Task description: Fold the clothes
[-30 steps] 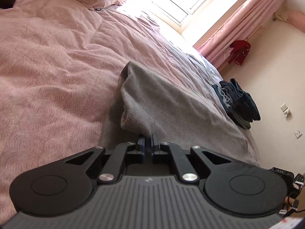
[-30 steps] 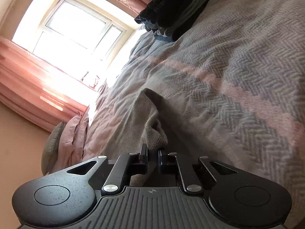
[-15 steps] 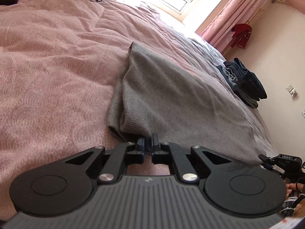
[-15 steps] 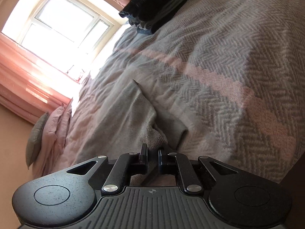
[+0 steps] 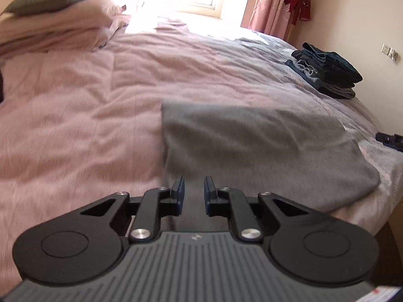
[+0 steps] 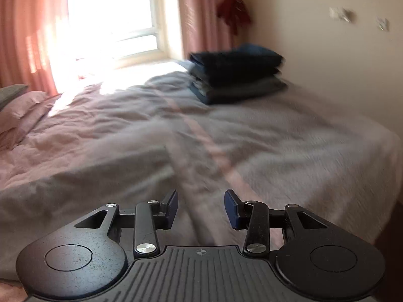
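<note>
A grey knitted garment (image 5: 264,146) lies folded flat as a rough rectangle on the pink bedspread (image 5: 75,125). My left gripper (image 5: 194,191) hovers open just above the garment's near edge, nothing between its blue pads. In the right wrist view the same grey garment (image 6: 83,176) spreads to the lower left, blurred by motion. My right gripper (image 6: 201,206) is open wide near the garment's right end, over the grey herringbone blanket (image 6: 289,146), and holds nothing.
A stack of folded dark jeans (image 5: 327,75) (image 6: 236,73) sits at the bed's far right by the wall. Pillows (image 5: 50,25) lie at the head, left. A window with pink curtains (image 6: 201,12) is behind. The bed edge (image 5: 377,201) drops off at right.
Both grippers have let go of the grey garment and opened. They have lifted and levelled out, and the garment now lies flat on the bed.
</note>
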A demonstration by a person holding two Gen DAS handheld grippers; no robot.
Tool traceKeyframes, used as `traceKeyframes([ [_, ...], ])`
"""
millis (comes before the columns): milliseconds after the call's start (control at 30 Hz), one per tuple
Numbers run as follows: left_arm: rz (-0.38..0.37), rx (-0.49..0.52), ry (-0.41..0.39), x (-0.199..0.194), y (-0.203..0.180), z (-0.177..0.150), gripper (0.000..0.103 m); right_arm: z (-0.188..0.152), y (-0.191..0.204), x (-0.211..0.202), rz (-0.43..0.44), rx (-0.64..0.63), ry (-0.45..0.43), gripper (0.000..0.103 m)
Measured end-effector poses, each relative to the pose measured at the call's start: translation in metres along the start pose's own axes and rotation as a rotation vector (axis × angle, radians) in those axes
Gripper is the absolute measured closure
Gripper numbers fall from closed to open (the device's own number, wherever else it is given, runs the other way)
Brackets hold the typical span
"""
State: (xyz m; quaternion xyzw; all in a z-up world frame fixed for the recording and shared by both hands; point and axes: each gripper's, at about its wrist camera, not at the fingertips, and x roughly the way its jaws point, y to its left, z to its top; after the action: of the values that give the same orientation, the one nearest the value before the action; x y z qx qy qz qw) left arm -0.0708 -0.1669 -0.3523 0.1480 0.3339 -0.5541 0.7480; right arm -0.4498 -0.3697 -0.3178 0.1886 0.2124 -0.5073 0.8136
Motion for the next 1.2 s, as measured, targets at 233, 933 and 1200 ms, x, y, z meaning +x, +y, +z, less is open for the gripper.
traceKeyframes([
  [233, 0.006, 0.207, -0.086, 0.112, -0.101, 0.059, 0.086, 0.01, 0.133, 0.087, 0.369, -0.377, -0.067, 0.065],
  [933, 0.123, 0.076, -0.157, 0.058, -0.021, 0.028, 0.071, 0.012, 0.011, 0.101, 0.034, -0.204, -0.006, 0.05],
  [1200, 0.128, 0.006, -0.013, 0.046, -0.038, -0.039, 0.075, -0.065, 0.034, 0.039, 0.087, -0.254, 0.134, 0.05],
])
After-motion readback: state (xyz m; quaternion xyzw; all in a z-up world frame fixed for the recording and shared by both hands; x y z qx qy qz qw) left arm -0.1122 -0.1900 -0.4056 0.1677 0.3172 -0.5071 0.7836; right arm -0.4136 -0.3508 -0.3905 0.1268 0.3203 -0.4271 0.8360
